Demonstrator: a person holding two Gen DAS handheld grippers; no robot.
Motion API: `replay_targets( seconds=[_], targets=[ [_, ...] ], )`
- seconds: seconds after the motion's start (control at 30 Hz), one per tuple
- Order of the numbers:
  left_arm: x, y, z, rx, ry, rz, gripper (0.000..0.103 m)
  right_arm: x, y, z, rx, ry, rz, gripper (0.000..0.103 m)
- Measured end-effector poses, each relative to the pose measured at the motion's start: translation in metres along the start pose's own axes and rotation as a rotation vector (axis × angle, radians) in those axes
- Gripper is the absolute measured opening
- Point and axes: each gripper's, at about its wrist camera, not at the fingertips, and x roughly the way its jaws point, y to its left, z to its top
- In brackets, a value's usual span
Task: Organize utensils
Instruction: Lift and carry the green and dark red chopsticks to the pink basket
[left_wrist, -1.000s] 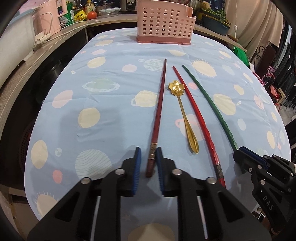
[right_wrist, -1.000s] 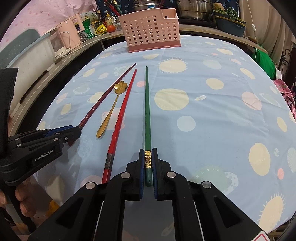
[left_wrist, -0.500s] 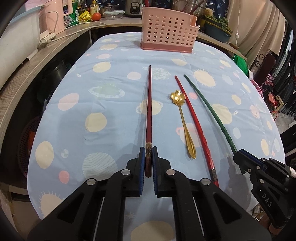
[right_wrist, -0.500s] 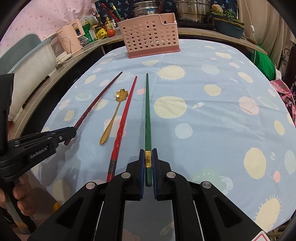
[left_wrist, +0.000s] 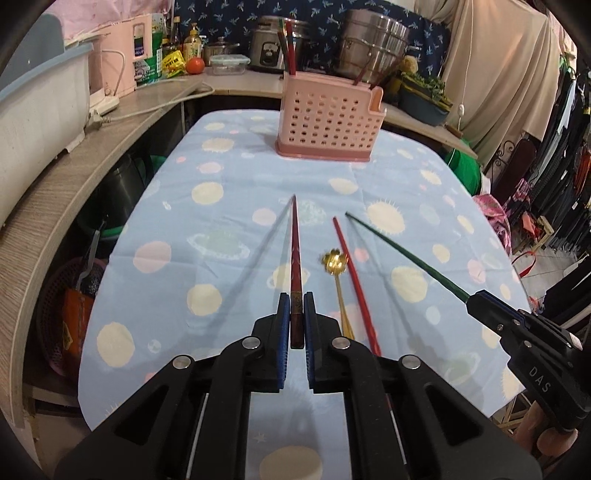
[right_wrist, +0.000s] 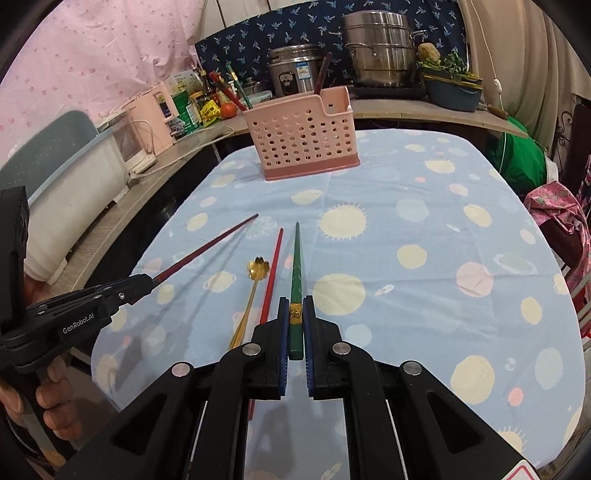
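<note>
So the utensil holder (left_wrist: 327, 123) sits at the far end of the table (left_wrist: 229, 236), with a few chopsticks standing in it. Nearer, 1 chopstick (left_wrist: 355, 273) lies flat on the cloth with the spoon (left_wrist: 338, 284) just left of it. The left gripper (left_wrist: 294, 321) holds another chopstick (left_wrist: 294, 254) left of the spoon, raised off the cloth, and the right gripper (right_wrist: 294, 325) holds a third chopstick (right_wrist: 296, 266) right of the flat one. Pots (right_wrist: 380, 48) sit on the counter behind the holder.

Left gripper (left_wrist: 294, 314), bottom centre of its own view, and right gripper (right_wrist: 295, 317), likewise placed, each have jaws clamped on a thin stick pointing forward, held level side by side.
</note>
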Motion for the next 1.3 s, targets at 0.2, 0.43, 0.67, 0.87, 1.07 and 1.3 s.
replay_targets(
  seconds=[0.2,0.43,0.67,0.87,1.07,1.3],
  targets=[
    [-0.023,-0.001,0.026,-0.019,-0.072,-0.015,0.007,-0.020,-0.006,0.032,0.027,-0.081,0.014,0.007],
    [-0.039,0.001,0.053,-0.044,-0.140,-0.029,0.007,-0.036,-0.013,0.066,0.049,-0.159,0.033,0.007],
    [-0.050,0.002,0.081,-0.043,-0.215,-0.017,0.007,-0.042,-0.013,0.094,0.046,-0.212,0.043,0.007],
    [-0.058,0.000,0.105,-0.043,-0.265,-0.015,0.007,-0.046,-0.013,0.112,0.036,-0.252,0.039,0.007],
    [-0.068,-0.002,0.133,-0.037,-0.321,-0.026,0.007,-0.047,-0.018,0.130,0.054,-0.281,0.056,0.007],
    [-0.085,-0.013,0.178,-0.019,-0.417,-0.041,0.007,-0.048,-0.024,0.168,0.077,-0.339,0.090,0.007]
  ],
)
